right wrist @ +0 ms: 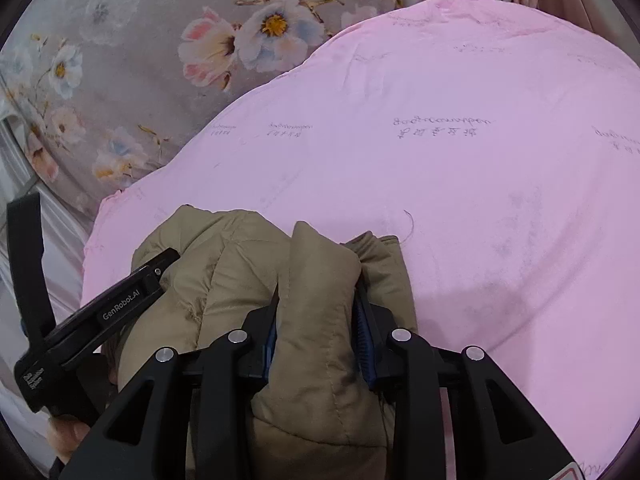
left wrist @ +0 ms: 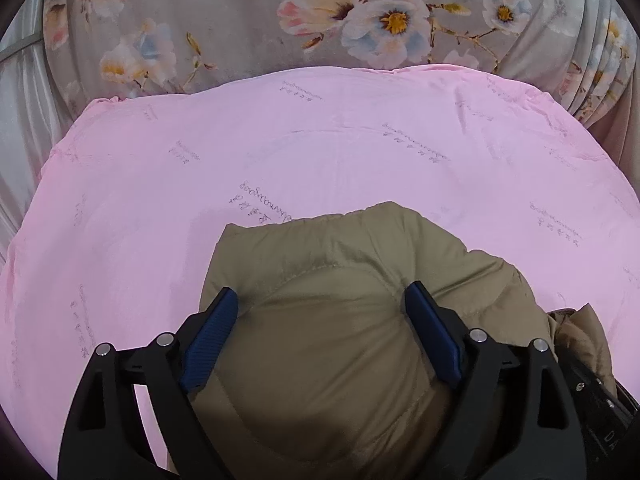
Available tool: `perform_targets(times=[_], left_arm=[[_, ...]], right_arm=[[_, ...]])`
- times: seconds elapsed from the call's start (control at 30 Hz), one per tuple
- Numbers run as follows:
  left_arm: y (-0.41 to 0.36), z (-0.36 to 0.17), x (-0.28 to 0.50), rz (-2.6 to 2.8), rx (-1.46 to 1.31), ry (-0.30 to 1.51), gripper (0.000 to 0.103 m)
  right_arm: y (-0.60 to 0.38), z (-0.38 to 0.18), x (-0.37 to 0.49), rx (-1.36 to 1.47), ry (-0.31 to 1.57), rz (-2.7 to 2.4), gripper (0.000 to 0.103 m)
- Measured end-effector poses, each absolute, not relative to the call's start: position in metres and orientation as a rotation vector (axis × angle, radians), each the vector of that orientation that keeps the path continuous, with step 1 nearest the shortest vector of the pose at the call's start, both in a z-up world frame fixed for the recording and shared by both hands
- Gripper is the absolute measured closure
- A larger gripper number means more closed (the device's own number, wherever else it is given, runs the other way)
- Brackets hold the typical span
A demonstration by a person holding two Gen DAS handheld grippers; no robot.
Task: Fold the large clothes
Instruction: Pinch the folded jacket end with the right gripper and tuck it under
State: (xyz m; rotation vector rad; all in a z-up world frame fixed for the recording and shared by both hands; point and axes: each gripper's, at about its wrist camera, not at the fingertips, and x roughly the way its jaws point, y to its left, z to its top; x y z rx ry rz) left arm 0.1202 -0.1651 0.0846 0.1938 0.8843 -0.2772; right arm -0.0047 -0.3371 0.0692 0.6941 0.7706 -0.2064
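Khaki jacket (left wrist: pixel 340 340) on pink sheet (left wrist: pixel 320 152), left claw (left wrist: pixel 322 300) spread apart, right claw (right wrist: pixel 316 308) clamped on it

Khaki padded jacket (left wrist: pixel 340 320) runs off bottom edge in left wrist view, lower part unseen; what garment part it is can't be told. Right gripper (right wrist: pixel 316 312) pads mostly buried in jacket fold. Grey print on pink sheet (right wrist: pixel 480 180) too small to read. Floral bedding (left wrist: pixel 240 20) cut off at top, fisheye corners black
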Motion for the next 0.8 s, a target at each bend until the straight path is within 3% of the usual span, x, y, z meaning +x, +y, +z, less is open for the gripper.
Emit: perform_targets(times=[0.07,0.17,0.47,0.53,0.6,0.8], left_arm=[[-0.152,0.095,0.111,-0.31,0.165,0.905,0.019],[-0.13,0.115,0.082,-0.356,0.122,0.916,0.019],[-0.089,0.112,-0.001,-0.382,0.147,0.983,0.019],[-0.086,0.109,-0.011,-0.37,0.164,0.98,0.019],[-0.085,0.107,-0.02,-0.354,0.187,0.971,0.017],[-0.086,0.1,-0.026,-0.323,0.223,0.952,0.016]], right_arm=[[-0.337,0.085,-0.033,0.696,0.742,-0.198,0.065],[-0.33,0.1,-0.076,0.65,0.756,-0.147,0.065],[-0.279,0.071,-0.148,0.531,0.926,-0.089,0.064],[-0.27,0.07,-0.153,0.513,0.919,-0.086,0.068],[-0.26,0.072,-0.155,0.473,0.914,-0.084,0.081],[-0.248,0.066,-0.15,0.413,0.923,-0.11,0.087]])
